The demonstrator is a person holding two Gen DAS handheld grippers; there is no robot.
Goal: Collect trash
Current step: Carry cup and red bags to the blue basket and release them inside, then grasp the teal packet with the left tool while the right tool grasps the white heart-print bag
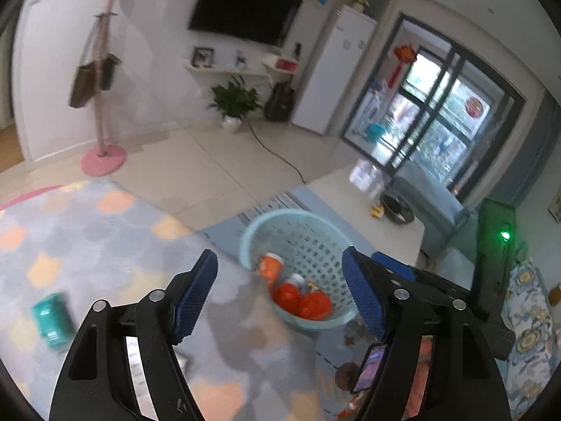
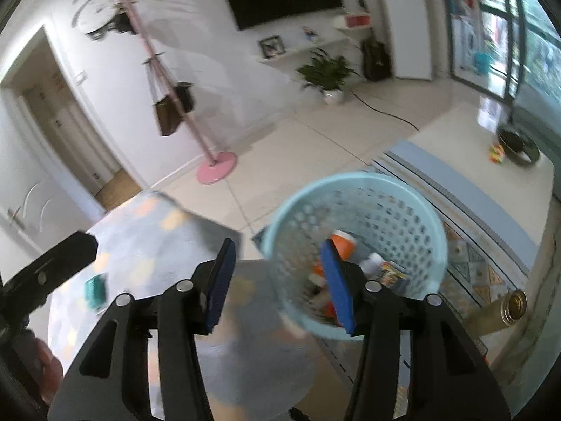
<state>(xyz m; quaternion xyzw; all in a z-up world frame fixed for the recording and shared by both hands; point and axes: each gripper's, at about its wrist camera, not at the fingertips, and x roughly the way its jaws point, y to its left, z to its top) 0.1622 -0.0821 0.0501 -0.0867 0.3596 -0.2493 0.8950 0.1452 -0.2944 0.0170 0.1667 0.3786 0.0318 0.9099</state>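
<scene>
A light blue perforated basket (image 1: 317, 245) stands on the floor at the rug's edge and holds orange and red containers (image 1: 301, 298); it also shows in the right wrist view (image 2: 396, 207). A teal can (image 1: 52, 319) lies on the patterned rug to the left, small in the right wrist view (image 2: 94, 289). My left gripper (image 1: 280, 294) is open and empty, above the rug just left of the basket. My right gripper (image 2: 277, 284) is open and empty, its right finger over the basket's near rim.
A white low table (image 1: 350, 203) with a dark bowl (image 1: 398, 207) stands behind the basket. A pink coat stand (image 1: 103, 154), a potted plant (image 1: 235, 105) and a floor cable (image 1: 277, 154) are farther back. A sofa (image 1: 529, 319) is at right. A brass tube (image 2: 505, 312) lies near the basket.
</scene>
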